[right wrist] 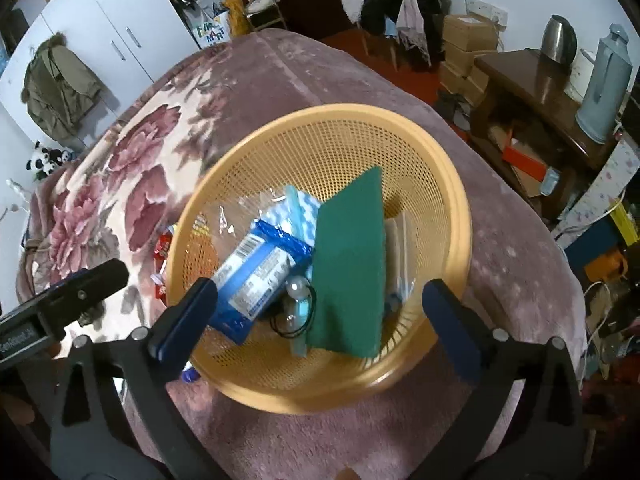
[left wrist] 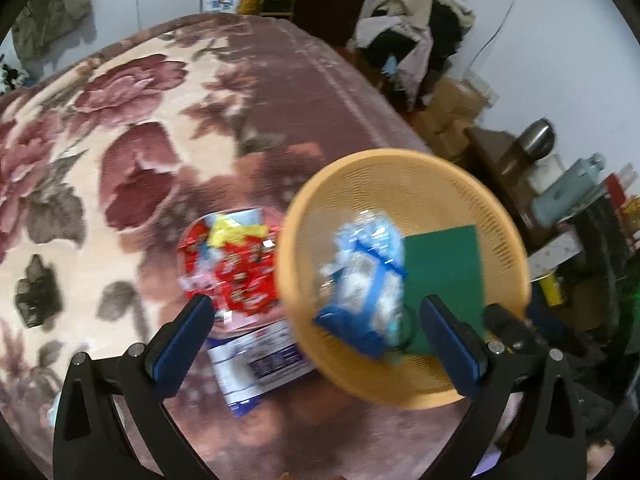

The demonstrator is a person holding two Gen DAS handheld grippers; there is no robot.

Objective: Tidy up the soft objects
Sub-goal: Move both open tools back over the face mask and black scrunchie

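Altogether, two hand-held grippers and one round basket fill the scene. The left gripper (left wrist: 316,332) and the right gripper (right wrist: 320,308) each have their two black fingers with blue pads spread wide apart, and neither has hold of anything.

One orange mesh basket (right wrist: 448,184) sits on a bed covered by a pink floral blanket (left wrist: 120,120), near the bed's edge. Inside it lie several soft things. One flat green scouring pad (right wrist: 348,264) leans tilted across the middle. One blue and white plastic packet (right wrist: 260,276) lies beside it on the left, with a clear wrapper and a pale blue checked cloth (right wrist: 308,208) behind it. A small clear keyring-like trinket on a black cord (right wrist: 296,300) rests between the packet and the pad. A beige item is partly hidden behind the pad; what it is cannot be told.

Outside the basket, in the left wrist view, one red printed snack bag (left wrist: 240,272) lies on the blanket just beside the rim, and one white and blue flat pack (left wrist: 264,364) lies touching it, nearer the camera. This view is blurred.

Around the bed stand a white wardrobe (right wrist: 112,36), a chair heaped with clothes (right wrist: 392,4), cardboard boxes (right wrist: 464,40), and a wooden side table (right wrist: 532,80) holding a steel kettle (right wrist: 558,42) and a pale blue flask (right wrist: 604,88). A toy panda (right wrist: 44,160) sits by the far left of the bed.
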